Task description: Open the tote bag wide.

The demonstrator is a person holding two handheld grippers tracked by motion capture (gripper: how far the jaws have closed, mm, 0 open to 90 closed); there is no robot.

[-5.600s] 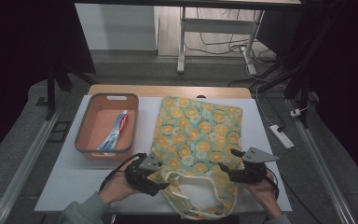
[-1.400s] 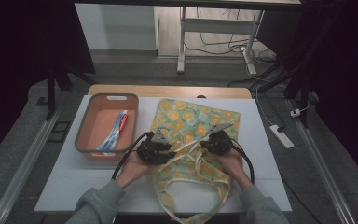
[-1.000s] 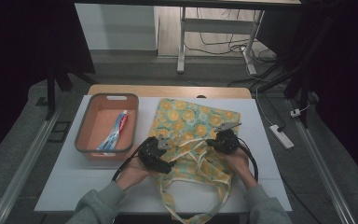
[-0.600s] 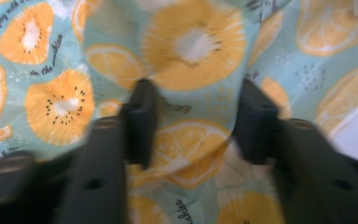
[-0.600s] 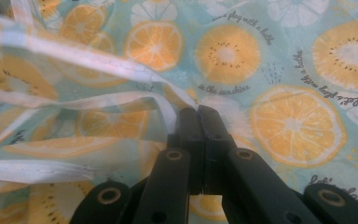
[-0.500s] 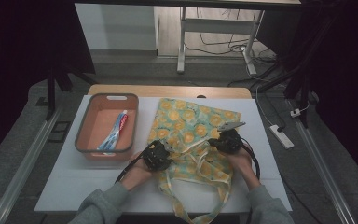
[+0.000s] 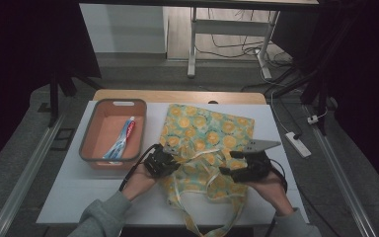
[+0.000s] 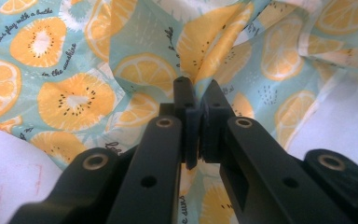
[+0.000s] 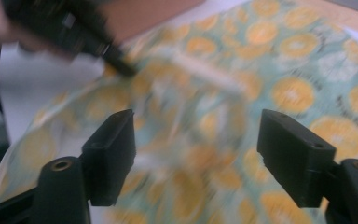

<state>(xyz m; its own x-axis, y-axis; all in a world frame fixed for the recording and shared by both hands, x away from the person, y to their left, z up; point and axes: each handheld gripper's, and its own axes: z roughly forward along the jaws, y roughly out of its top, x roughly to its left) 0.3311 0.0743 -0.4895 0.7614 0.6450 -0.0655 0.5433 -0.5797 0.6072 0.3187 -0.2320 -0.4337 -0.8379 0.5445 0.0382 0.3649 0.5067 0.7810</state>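
Clearly soft, light tote bag (image 7: 203, 143): left gripper (image 8: 196, 100) fingers clenched on a cloth fold near its mouth, right gripper (image 9: 196, 140) fingers just released, gaping empty.

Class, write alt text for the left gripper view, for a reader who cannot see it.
The left gripper has its two black jaws shut on a raised fold of a fabric bag printed with orange and kiwi slices on pale blue. The bag lies rumpled on a white table.
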